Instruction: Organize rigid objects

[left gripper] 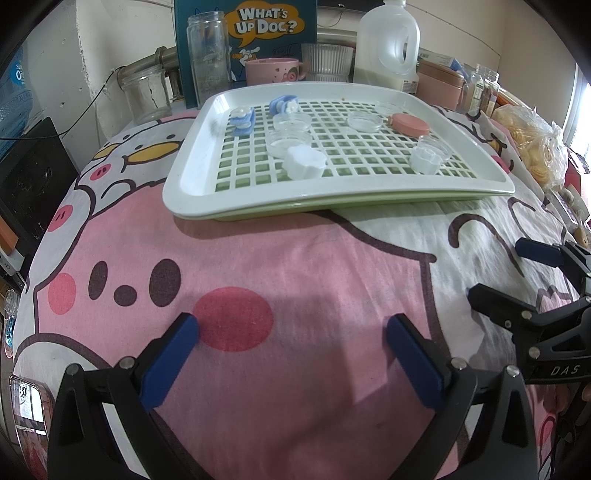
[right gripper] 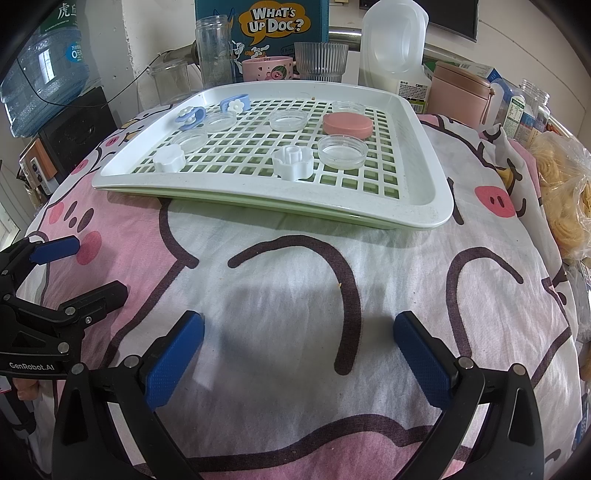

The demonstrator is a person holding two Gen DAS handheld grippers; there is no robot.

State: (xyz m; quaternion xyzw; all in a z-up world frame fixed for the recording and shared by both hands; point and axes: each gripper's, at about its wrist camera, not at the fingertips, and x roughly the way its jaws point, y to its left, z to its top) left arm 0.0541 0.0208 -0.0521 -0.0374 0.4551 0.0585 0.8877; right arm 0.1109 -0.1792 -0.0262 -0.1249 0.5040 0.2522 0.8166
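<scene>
A white slotted tray [left gripper: 229, 199] [right gripper: 424, 214] lies on the cartoon cloth. On it are a pink lid [left gripper: 410, 123] [right gripper: 348, 124], several clear round lids [left gripper: 289, 142] [right gripper: 343, 151], two white flower-shaped caps [left gripper: 304, 161] [right gripper: 293, 162] and two blue flower clips [left gripper: 243, 120] [right gripper: 233, 103]. My left gripper [left gripper: 291, 332] is open and empty above the cloth, short of the tray. My right gripper [right gripper: 298, 332] is open and empty too. Each gripper shows at the edge of the other's view.
Behind the tray stand glass jars [left gripper: 207, 55], a ribbed glass [right gripper: 320, 61], a pink mug [right gripper: 269, 69], a milk jug [right gripper: 394, 48], a pink container [right gripper: 460, 92] and a blue box [left gripper: 245, 33]. A bag of snacks [right gripper: 565, 192] lies right. A water bottle [right gripper: 44, 70] stands left.
</scene>
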